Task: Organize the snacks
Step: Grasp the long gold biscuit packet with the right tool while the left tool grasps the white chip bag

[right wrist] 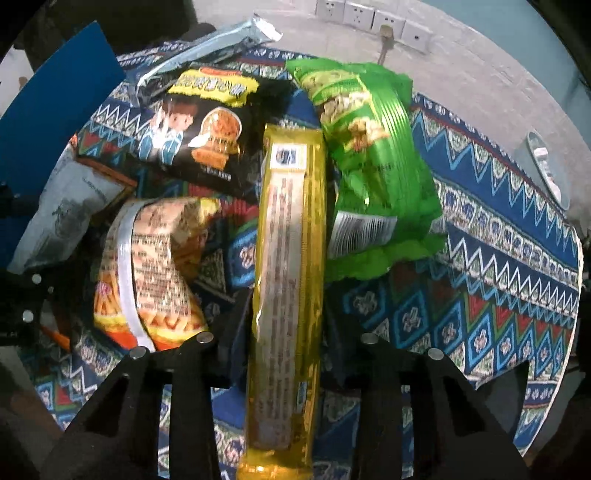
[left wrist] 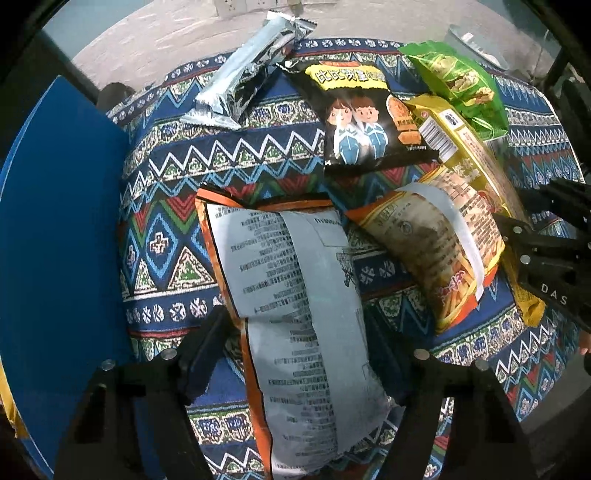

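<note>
A large orange-edged bag (left wrist: 295,288) with a grey printed back lies on the patterned cloth. My left gripper (left wrist: 295,314) points down over it, both pads against its sides. A long yellow pack (right wrist: 288,258) runs lengthwise between the fingers of my right gripper (right wrist: 286,302), which is shut on it. The yellow pack (left wrist: 472,155) also shows in the left wrist view beside the right gripper's black body (left wrist: 546,258). Around them lie a fries bag (right wrist: 147,266), a black cartoon bag (right wrist: 207,125), a green bag (right wrist: 369,158) and a silver pack (left wrist: 243,77).
A blue board (left wrist: 62,240) stands along the cloth's left side. The round table's patterned cloth (right wrist: 498,280) is bare at the right. Beyond the edge are floor, wall sockets (right wrist: 369,18) and a grey container (right wrist: 546,166).
</note>
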Available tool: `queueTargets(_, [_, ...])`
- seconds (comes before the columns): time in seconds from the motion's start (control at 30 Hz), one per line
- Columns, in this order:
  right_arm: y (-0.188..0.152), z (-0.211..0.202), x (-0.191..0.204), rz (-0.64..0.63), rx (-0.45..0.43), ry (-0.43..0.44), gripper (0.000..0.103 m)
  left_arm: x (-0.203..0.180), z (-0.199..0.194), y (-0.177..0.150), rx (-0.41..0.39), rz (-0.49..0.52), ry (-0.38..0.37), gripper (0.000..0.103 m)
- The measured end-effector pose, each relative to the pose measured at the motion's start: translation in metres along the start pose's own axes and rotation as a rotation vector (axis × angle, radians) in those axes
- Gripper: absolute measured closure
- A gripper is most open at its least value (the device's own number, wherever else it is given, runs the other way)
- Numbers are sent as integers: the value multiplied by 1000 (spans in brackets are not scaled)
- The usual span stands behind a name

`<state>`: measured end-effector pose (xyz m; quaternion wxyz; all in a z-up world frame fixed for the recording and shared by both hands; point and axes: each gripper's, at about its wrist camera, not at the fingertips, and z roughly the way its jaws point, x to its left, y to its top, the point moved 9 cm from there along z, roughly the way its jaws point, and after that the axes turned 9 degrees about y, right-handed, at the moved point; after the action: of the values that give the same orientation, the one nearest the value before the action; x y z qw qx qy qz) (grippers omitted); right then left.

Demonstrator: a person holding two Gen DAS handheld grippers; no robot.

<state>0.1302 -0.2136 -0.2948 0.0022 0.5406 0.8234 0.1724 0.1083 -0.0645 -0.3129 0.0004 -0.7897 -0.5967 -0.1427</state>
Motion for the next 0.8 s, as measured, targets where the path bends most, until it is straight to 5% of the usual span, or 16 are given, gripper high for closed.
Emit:
queueTargets(0.2, [12, 5, 13, -35, 1, -43, 72, -6, -2, 1, -64, 69, 66, 46])
queueTargets(0.4, [-1, -9, 24, -34, 11, -48, 72, -7, -16, -8, -68, 59, 29, 66])
queueTargets(0.8, [-12, -61, 36, -14, -22, -33, 72, -2, -59, -23, -131, 69, 10, 67])
